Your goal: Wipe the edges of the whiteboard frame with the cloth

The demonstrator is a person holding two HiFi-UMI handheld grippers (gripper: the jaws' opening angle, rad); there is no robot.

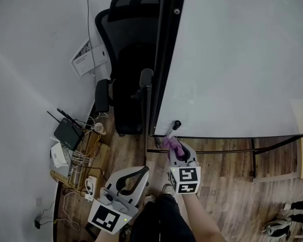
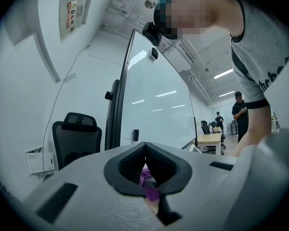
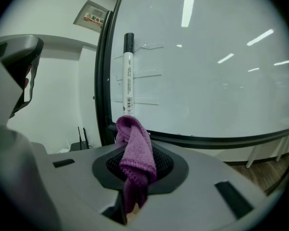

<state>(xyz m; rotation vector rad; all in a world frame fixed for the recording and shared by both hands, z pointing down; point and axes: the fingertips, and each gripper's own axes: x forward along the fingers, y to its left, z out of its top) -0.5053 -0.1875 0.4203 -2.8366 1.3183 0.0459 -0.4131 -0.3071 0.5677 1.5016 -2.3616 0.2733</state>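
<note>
The whiteboard's black frame [image 1: 164, 64] runs down to its lower left corner, and its bottom rail [image 3: 207, 141] crosses the right gripper view. My right gripper [image 1: 173, 148] sits just below that corner, shut on a purple cloth [image 1: 170, 143]. The cloth [image 3: 135, 153] bunches up between the jaws, its top just short of the rail. A black-capped marker [image 1: 173, 127] stands on the board right above it. My left gripper [image 1: 140, 172] hangs lower left, away from the board, shut with nothing in it. A sliver of purple shows through its jaws in the left gripper view.
A black office chair [image 1: 129, 59] stands just left of the board. A router [image 1: 66, 132], wire basket and cables lie on the floor at left. The board's stand legs [image 1: 252, 158] run along the wooden floor. People [image 2: 240, 112] stand far off by a desk.
</note>
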